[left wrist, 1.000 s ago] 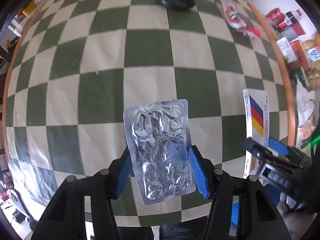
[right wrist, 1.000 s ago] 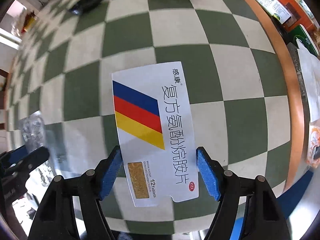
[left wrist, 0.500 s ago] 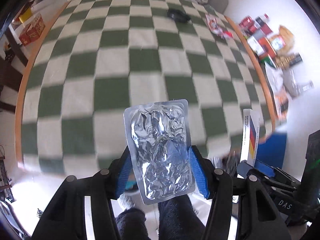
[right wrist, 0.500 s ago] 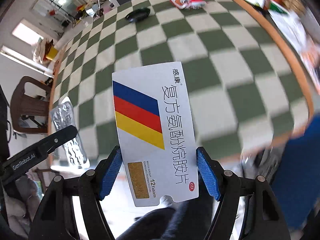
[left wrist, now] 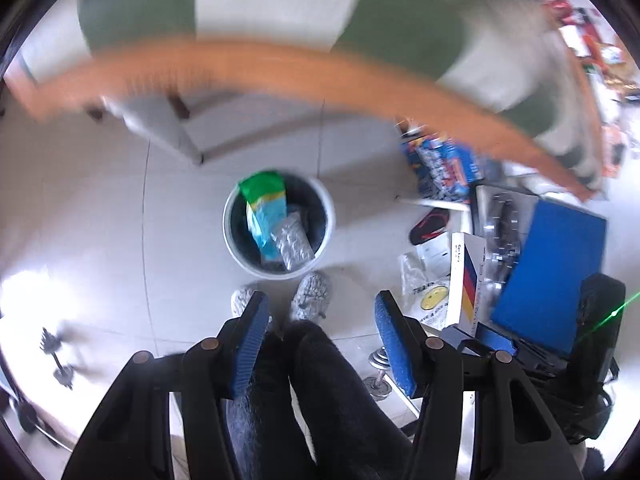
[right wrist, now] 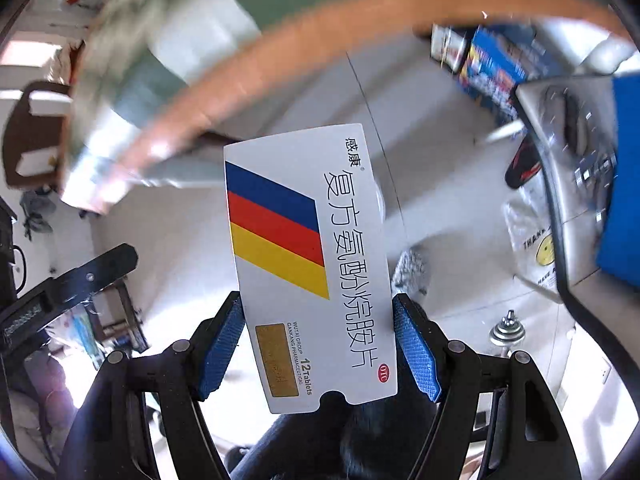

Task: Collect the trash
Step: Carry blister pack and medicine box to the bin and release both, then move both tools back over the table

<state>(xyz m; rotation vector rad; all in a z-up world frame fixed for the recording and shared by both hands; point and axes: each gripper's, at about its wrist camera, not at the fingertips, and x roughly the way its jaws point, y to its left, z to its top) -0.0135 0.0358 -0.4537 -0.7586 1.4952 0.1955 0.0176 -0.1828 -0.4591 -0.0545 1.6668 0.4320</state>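
The left gripper [left wrist: 318, 340] is hanging released above the bin [left wrist: 278, 224], nothing between its closing jaws. Inside the bin, a silvery blister pack [left wrist: 292, 240] is lying against a green-and-blue wrapper [left wrist: 264, 204]. Right of the bin, the right gripper [right wrist: 318, 344] is grasping the white medicine box [right wrist: 308, 264] by its edges. The blurred orange band above is probably a table edge [left wrist: 280, 68].

motion-smeared checkered table [left wrist: 276, 4] and its orange rim [left wrist: 248, 64]; bin [left wrist: 326, 220] half hidden behind medicine box [right wrist: 308, 264]
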